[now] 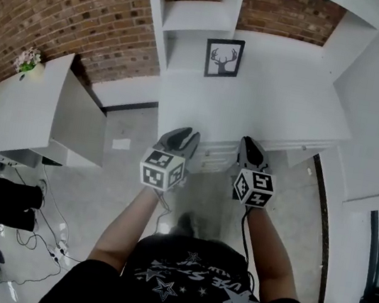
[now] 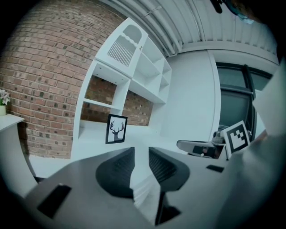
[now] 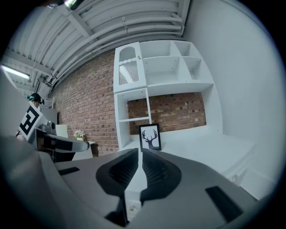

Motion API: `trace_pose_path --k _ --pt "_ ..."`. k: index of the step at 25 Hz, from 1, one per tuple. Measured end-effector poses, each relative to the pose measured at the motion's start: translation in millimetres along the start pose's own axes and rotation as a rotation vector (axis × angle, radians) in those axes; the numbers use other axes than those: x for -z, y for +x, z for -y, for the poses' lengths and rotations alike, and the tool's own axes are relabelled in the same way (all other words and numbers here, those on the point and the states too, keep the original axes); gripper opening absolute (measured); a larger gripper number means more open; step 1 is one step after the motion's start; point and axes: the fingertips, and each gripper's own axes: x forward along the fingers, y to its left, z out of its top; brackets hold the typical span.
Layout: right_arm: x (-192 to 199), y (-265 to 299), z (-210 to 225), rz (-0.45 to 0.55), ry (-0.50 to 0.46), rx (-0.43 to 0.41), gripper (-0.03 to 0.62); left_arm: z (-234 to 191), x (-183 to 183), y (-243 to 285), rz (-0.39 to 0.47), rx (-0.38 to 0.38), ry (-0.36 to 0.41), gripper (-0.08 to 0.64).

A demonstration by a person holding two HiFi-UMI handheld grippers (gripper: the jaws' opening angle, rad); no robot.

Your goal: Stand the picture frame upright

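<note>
The black picture frame point(image 1: 223, 58) with a deer-head print stands upright on the white desk top point(image 1: 285, 98), against the shelf unit's divider. It also shows far ahead in the left gripper view as the frame point(image 2: 116, 129) and in the right gripper view as the frame point(image 3: 150, 137). My left gripper point(image 1: 187, 134) and right gripper point(image 1: 250, 143) hover side by side at the desk's front edge, well short of the frame. The left gripper point(image 2: 141, 150) holds nothing and its jaws stand a little apart. The right gripper point(image 3: 140, 151) shows only a narrow gap, also with nothing in it.
A white shelf unit point(image 1: 198, 12) rises behind the frame against a brick wall point(image 1: 70, 5). Desk drawers point(image 1: 211, 157) lie just below the grippers. To the left a white cabinet point(image 1: 39, 104) carries a small flower pot point(image 1: 27, 59). Cables point(image 1: 45, 238) trail on the floor.
</note>
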Motion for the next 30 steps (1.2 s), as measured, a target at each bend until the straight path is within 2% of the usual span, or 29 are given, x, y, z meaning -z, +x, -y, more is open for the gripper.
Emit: trace_pose_path --k 5,10,16,30 --pt "-7.7 -35.5 3.7 -0.003 -0.013 -0.020 0.021 31.6 -3.8 -14.5 0.023 -0.010 -0.008 0.104" --pt "0.2 -88.3 7.2 -0.038 -0.023 -0.041 0.014 81.3 -2.9 -31.1 0.033 -0.018 -0.009 0.103" --pt "4.9 -150.9 2.3 -0.008 -0.080 -0.078 0.014 140.3 11.5 -65.0 0.038 -0.023 0.000 0.104" --pt "23.9 -232.2 -33.7 -0.013 -0.084 -0.178 0.012 189.1 47.4 -151.8 0.046 -0.116 -0.038 0.103"
